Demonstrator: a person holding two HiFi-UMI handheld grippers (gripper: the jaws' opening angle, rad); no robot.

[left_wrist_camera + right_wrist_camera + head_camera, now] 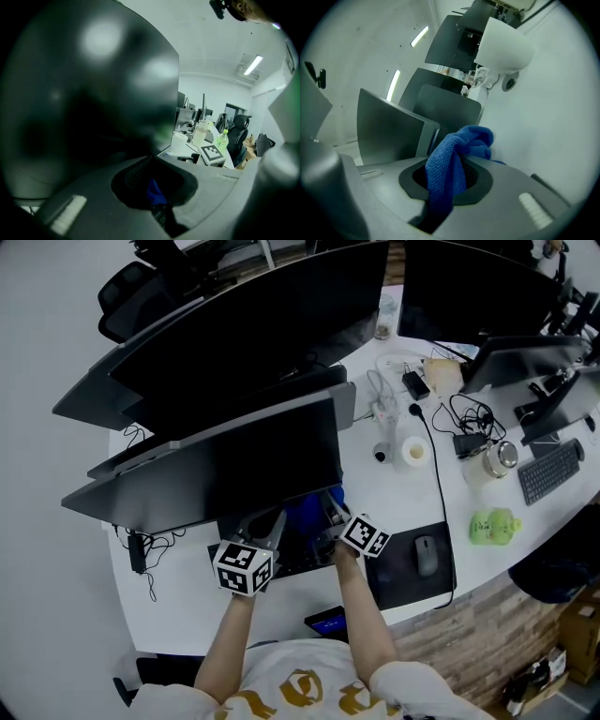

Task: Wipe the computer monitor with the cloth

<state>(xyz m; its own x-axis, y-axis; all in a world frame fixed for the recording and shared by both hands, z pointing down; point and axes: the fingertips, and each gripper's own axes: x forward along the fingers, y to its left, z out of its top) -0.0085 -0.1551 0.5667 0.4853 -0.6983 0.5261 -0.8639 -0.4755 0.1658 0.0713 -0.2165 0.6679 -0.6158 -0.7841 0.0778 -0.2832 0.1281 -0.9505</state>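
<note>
Blue terry cloth (459,150): bunched, jaws of right gripper (446,187) and left gripper (157,197) closed on it; advise flattening against black monitor screen (244,465).

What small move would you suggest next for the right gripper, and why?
Probably raise the right gripper so the cloth presses on the lower screen of the monitor, then start a sideways stroke. Its jaws are shut on the bunched cloth, which sits at the monitor's bottom edge, seemingly below the glass.
</note>
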